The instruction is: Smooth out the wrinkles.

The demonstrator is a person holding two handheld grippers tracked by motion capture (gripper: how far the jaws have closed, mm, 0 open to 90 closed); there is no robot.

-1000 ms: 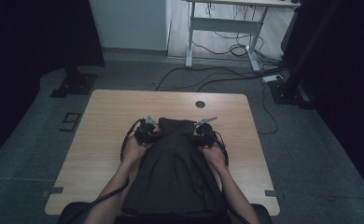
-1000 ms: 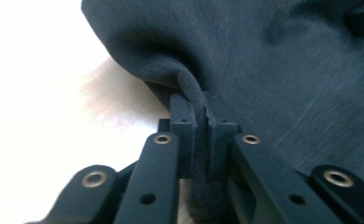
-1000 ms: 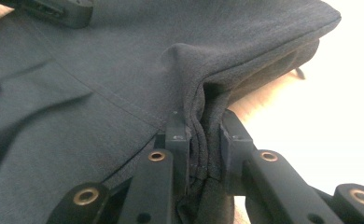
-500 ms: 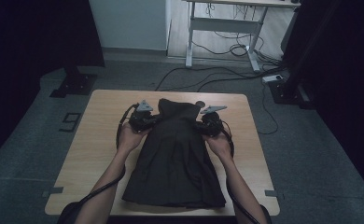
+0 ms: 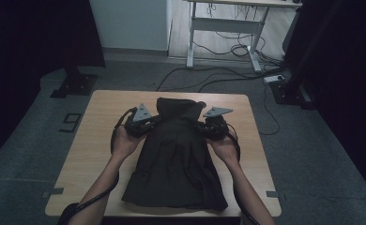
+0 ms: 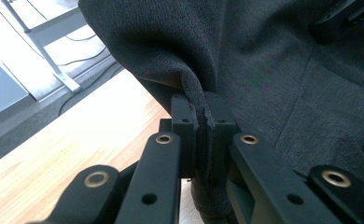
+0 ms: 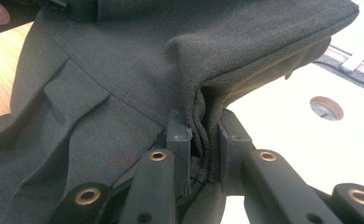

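While both claws pinch the dark skirt (image 5: 176, 154), right claw (image 7: 203, 140) view adds table hole (image 7: 326, 108)

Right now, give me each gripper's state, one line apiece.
Left gripper: closed, pinching a fold of the dark skirt.
Right gripper: closed, clamped on bunched fabric at the skirt's other side.
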